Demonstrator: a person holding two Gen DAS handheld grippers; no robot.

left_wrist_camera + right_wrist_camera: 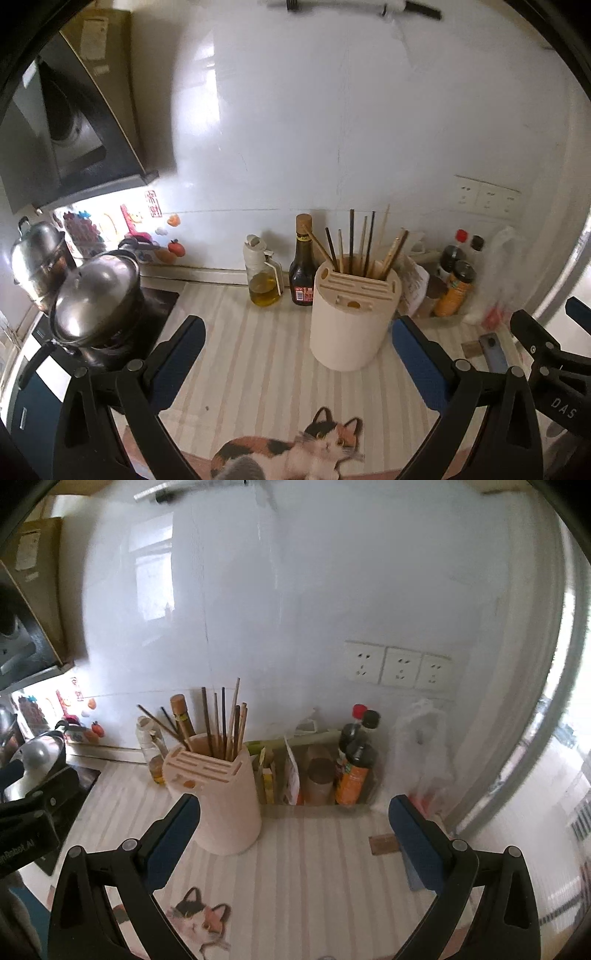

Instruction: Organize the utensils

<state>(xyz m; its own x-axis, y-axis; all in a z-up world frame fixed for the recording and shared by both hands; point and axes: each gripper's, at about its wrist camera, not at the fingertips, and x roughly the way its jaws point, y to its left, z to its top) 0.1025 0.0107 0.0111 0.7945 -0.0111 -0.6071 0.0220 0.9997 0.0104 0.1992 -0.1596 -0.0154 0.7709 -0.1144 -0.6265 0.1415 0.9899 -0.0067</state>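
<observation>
White glossy wall panels backed a counter (236, 343) covered with a pale striped mat that carried a calico cat print (295, 448). Toward the back of the mat stood the cream utensil holder (351, 317), upright, with a bunch of chopsticks (364, 243) fanned out of its rear compartment and its front slots bare. Just behind it sat a dark sauce bottle (303, 269) and an oil bottle (263, 277); lidded steel pots (96, 295) occupied the stove at the left. The left gripper (297, 349) hung above the mat with its blue pads spread wide, nothing between them. The right gripper (293, 825) likewise stood fully spread and empty, the holder just beside its left finger.
</observation>
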